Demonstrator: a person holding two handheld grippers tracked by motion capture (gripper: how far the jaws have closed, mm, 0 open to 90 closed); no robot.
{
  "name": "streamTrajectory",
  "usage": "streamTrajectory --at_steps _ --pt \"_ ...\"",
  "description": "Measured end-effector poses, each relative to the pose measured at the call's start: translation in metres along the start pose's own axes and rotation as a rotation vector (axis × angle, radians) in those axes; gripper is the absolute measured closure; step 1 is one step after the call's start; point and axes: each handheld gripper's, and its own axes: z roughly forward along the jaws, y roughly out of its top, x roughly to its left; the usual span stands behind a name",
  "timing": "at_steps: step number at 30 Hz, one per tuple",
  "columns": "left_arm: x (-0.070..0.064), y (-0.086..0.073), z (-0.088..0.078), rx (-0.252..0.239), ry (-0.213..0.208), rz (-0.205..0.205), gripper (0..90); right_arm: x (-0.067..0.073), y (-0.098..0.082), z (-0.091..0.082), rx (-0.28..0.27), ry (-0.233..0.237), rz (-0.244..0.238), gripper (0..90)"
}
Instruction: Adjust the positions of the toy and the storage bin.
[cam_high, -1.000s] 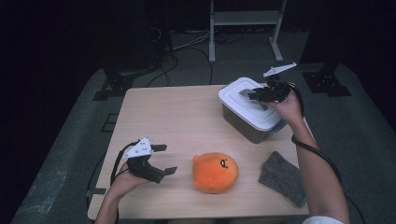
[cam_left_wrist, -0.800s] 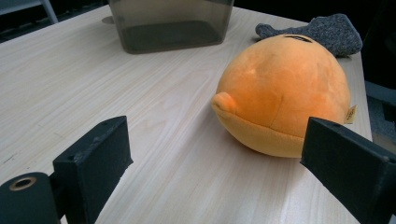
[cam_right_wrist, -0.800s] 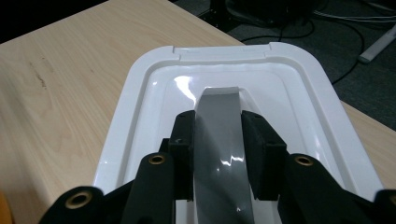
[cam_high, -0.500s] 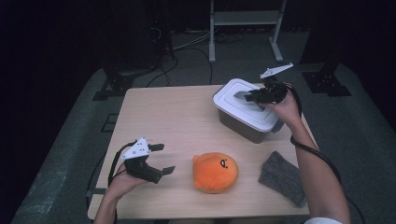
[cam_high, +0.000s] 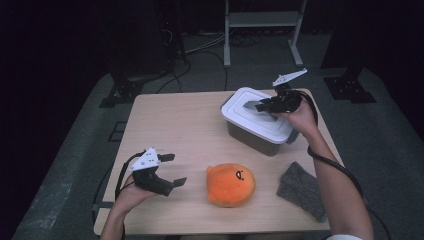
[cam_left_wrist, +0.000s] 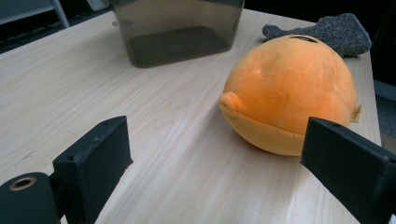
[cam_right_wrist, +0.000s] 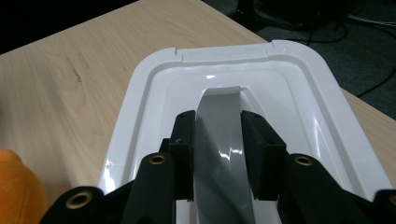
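Writing is nowhere legible; right gripper (cam_right_wrist: 218, 140) clamps the lid's grey handle (cam_right_wrist: 219, 154), left gripper (cam_left_wrist: 219, 172) gapes.

Round orange plush toy (cam_high: 230, 184) with dark face markings. Right of it, speckled grey knitted cloth (cam_high: 302, 190). Behind it, smoky translucent plastic box (cam_high: 252, 137), white lid (cam_high: 255, 117), grey handle (cam_right_wrist: 219, 140).
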Motion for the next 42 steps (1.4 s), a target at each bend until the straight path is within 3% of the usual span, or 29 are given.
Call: streamTrajectory --at_steps 20,42 --pt "0.0 -0.001 0.001 -0.001 -0.004 -0.004 7.5 0.027 0.016 0.021 0.029 0.118 -0.084 66.1" --pt "-0.001 -0.001 -0.002 -0.008 -0.005 -0.007 7.5 0.051 0.033 0.046 0.042 0.199 -0.137 66.0"
